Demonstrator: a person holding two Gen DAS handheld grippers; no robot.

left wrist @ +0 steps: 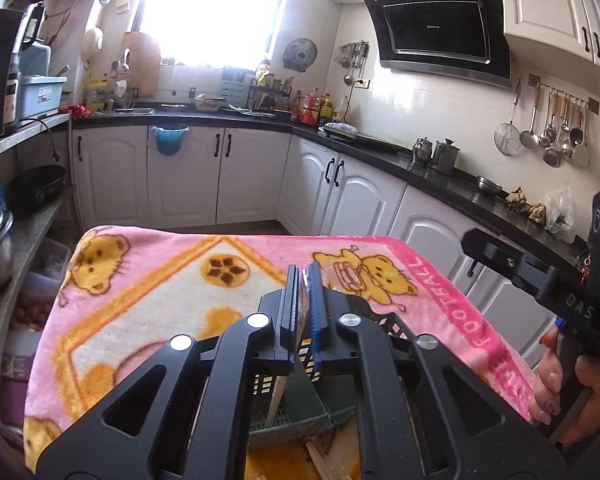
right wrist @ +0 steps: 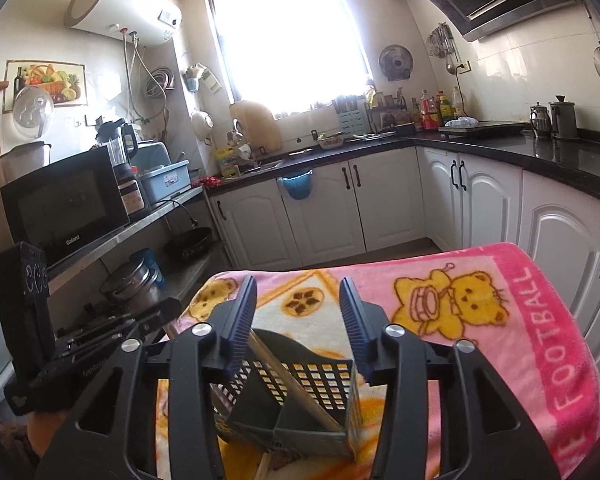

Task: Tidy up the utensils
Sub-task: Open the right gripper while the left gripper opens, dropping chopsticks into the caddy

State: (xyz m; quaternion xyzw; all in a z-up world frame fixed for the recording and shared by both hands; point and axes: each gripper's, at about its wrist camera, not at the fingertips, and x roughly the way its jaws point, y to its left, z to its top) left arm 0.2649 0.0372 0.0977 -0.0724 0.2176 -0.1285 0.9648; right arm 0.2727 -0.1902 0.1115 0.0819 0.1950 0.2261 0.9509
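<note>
A black perforated utensil holder point(right wrist: 308, 404) with divided compartments stands on a pink cartoon blanket point(right wrist: 540, 320). My left gripper point(left wrist: 303, 280) is shut on wooden chopsticks point(left wrist: 278, 396), which slant down into the holder point(left wrist: 300, 412). In the right wrist view the same chopsticks point(right wrist: 292, 384) run diagonally into a compartment. My right gripper point(right wrist: 298, 292) is open and empty just above the holder. More wooden chopsticks point(left wrist: 320, 460) lie on the blanket point(left wrist: 140, 300) below the holder.
The blanket-covered table stands in a kitchen. White cabinets point(left wrist: 180, 176) and a black countertop point(left wrist: 440, 176) run behind and to the right. A shelf with a microwave point(right wrist: 64, 208) and pots point(right wrist: 132, 284) is on the left.
</note>
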